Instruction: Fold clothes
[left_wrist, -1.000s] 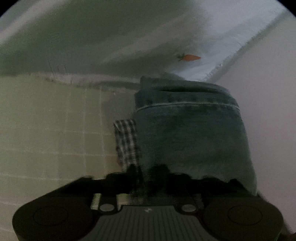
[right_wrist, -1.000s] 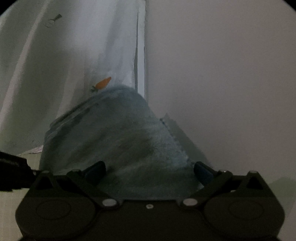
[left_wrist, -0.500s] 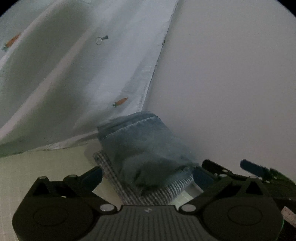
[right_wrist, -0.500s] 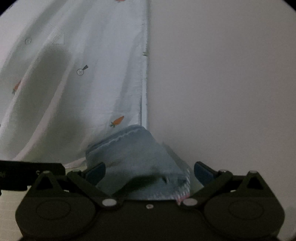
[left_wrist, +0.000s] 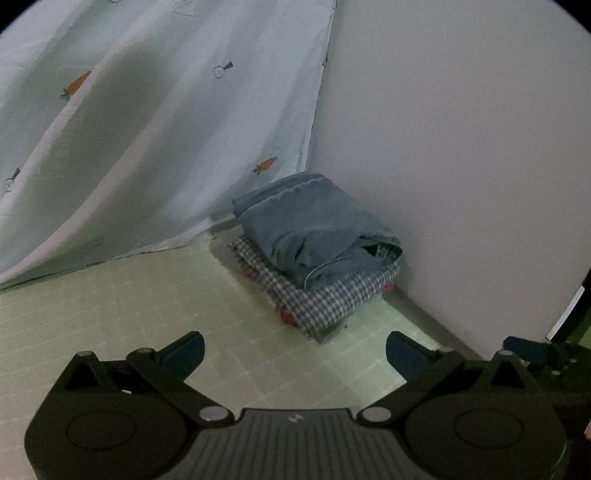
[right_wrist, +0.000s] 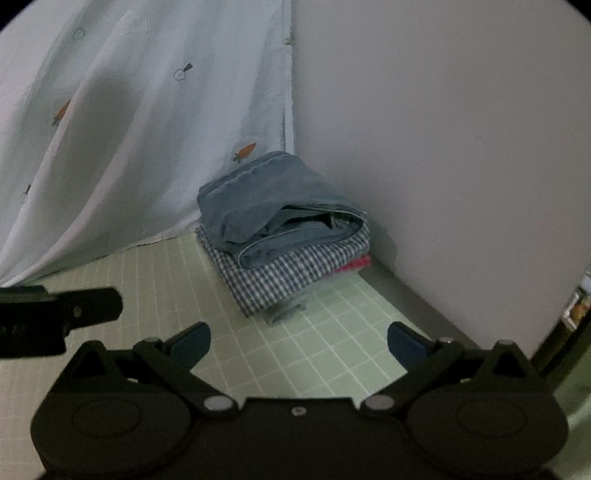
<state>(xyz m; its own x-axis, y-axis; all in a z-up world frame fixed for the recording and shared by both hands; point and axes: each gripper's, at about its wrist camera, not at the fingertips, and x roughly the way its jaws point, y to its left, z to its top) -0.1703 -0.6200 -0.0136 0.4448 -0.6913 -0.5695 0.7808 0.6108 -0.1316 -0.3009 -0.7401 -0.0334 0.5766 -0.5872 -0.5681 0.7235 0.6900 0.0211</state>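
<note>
Folded jeans (left_wrist: 314, 229) are sitting atop a checked garment (left_wrist: 325, 295) at centre frame, in the corner where curtain (left_wrist: 166, 147) meets wall (left_wrist: 461, 147); left gripper (left_wrist: 295, 349) and right gripper (right_wrist: 298, 341) are hovering over the green grid table (left_wrist: 147, 302), fingers spread wide, holding nothing

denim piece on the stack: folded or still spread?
Folded. The denim garment sits as a compact layered bundle atop the checked garment; both grippers are open and clear of it.
</note>
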